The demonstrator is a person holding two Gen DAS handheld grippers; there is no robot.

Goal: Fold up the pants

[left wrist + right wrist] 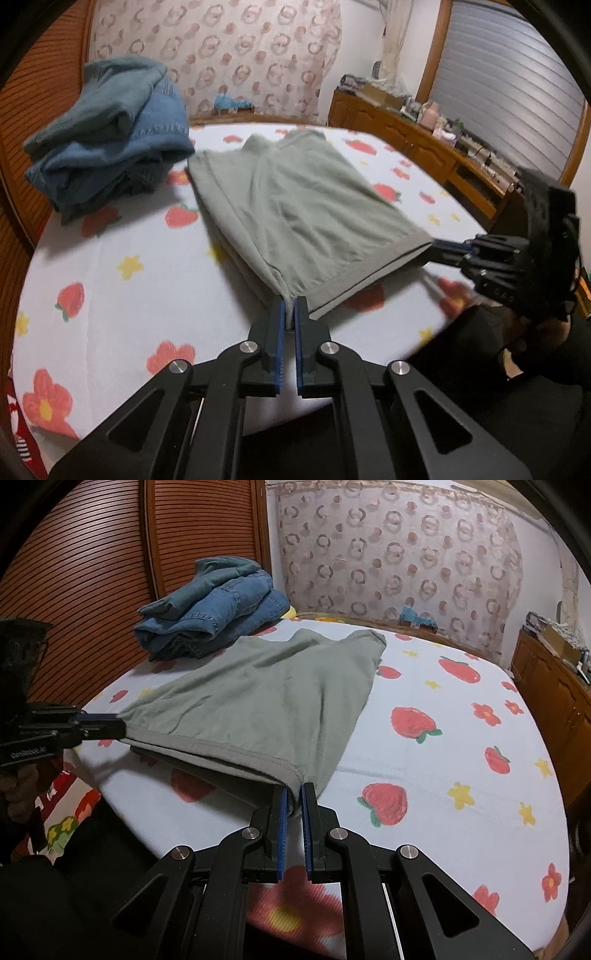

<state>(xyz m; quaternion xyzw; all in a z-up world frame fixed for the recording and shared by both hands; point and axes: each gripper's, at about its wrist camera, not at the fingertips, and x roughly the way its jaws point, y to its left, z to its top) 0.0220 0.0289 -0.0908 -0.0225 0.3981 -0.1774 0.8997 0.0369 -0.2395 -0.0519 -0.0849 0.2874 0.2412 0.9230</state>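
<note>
Grey-green pants (295, 199) (258, 701) lie folded flat on a bed, with the near hem raised off the sheet. In the left wrist view my left gripper (290, 301) is shut on the near left corner of that hem. My right gripper (439, 245) pinches the other corner at the right. In the right wrist view my right gripper (295, 788) is shut on its corner, with cloth bunched between the blue pads. The left gripper (118, 723) holds the far end of the same edge. The hem hangs stretched between the two.
The bed sheet (147, 295) (443, 775) is white with strawberries and flowers. A pile of blue jeans (110, 140) (214, 605) sits at the far left corner, touching the pants. Slatted wooden doors (92, 572) stand on the left, and a cluttered wooden cabinet (406, 136) (554, 686) on the right.
</note>
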